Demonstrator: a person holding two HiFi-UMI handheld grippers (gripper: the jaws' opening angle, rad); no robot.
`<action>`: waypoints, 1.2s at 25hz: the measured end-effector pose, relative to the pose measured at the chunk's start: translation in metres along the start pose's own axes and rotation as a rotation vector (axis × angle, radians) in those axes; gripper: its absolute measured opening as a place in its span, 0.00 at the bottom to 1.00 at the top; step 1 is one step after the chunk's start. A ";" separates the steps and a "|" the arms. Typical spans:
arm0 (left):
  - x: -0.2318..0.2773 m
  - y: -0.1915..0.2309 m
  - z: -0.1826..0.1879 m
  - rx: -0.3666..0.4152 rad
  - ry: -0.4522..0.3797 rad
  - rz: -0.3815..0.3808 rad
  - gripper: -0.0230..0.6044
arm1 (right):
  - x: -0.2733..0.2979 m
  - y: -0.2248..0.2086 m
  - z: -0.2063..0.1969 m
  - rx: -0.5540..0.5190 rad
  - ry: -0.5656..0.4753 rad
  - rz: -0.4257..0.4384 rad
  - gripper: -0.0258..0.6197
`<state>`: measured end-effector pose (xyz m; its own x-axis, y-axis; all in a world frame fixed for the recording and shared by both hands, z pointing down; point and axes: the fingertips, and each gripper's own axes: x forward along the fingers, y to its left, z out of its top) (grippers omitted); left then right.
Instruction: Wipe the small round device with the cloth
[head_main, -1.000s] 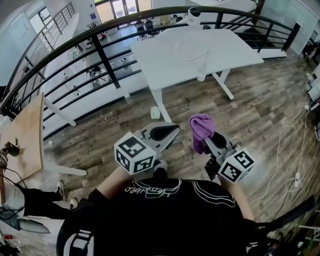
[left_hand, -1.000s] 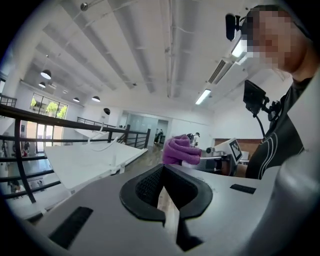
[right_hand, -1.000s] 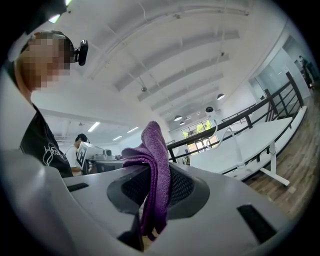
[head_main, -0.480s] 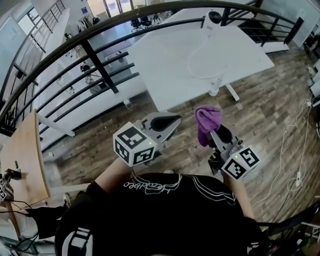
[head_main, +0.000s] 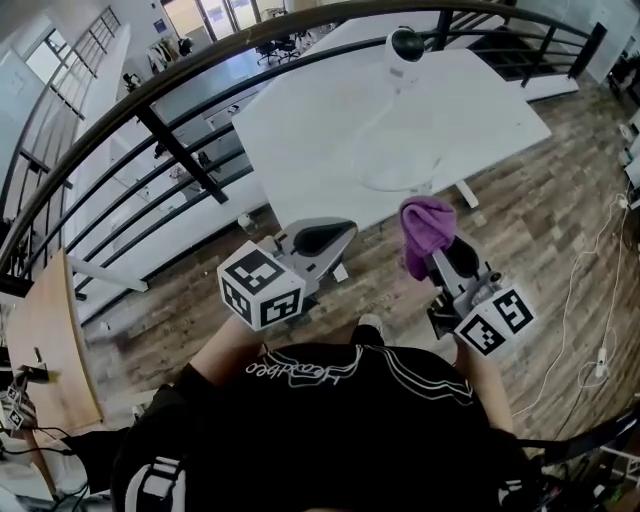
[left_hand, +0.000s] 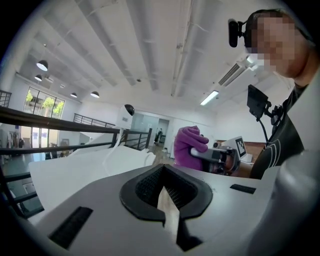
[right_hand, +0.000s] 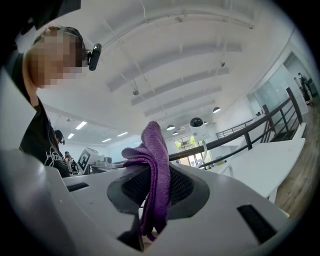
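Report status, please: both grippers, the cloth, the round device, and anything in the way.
Left gripper shut, empty. Right gripper shut on purple cloth. Small round device on white table ahead, not yet touched. Nothing blocks it.

— What's underfoot?
— Grey-brown wood planks (head_main: 540, 230), with a thin white cable (head_main: 601, 366) trailing near the right edge
— Furniture?
— A white table (head_main: 320, 130) on white legs stands against a curved black railing (head_main: 170, 150). A pale wooden tabletop (head_main: 45, 330) sits far left
— Beyond the rail?
— A lower level with dark office chairs (head_main: 272, 47) and tall windows (left_hand: 42, 104) showing greenery
— Overhead?
— A white ceiling ribbed with beams (left_hand: 150, 45), round pendant lamps (left_hand: 42, 65), one lit strip light (left_hand: 212, 97) and a slatted vent (left_hand: 231, 75)
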<state>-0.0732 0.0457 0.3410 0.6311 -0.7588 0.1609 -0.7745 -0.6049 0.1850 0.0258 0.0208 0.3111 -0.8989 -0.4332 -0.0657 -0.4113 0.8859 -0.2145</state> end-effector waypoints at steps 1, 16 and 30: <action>0.013 0.008 0.005 0.005 -0.001 0.009 0.05 | 0.004 -0.015 0.007 -0.003 -0.010 0.005 0.14; 0.121 0.130 0.041 0.032 0.047 0.135 0.05 | 0.070 -0.147 0.056 -0.037 -0.040 0.038 0.14; 0.182 0.240 0.027 0.099 0.235 -0.069 0.21 | 0.153 -0.172 0.071 -0.058 -0.078 -0.187 0.14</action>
<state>-0.1455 -0.2445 0.3885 0.6661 -0.6451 0.3744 -0.7225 -0.6827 0.1091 -0.0303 -0.2094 0.2687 -0.7925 -0.6006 -0.1054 -0.5800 0.7958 -0.1738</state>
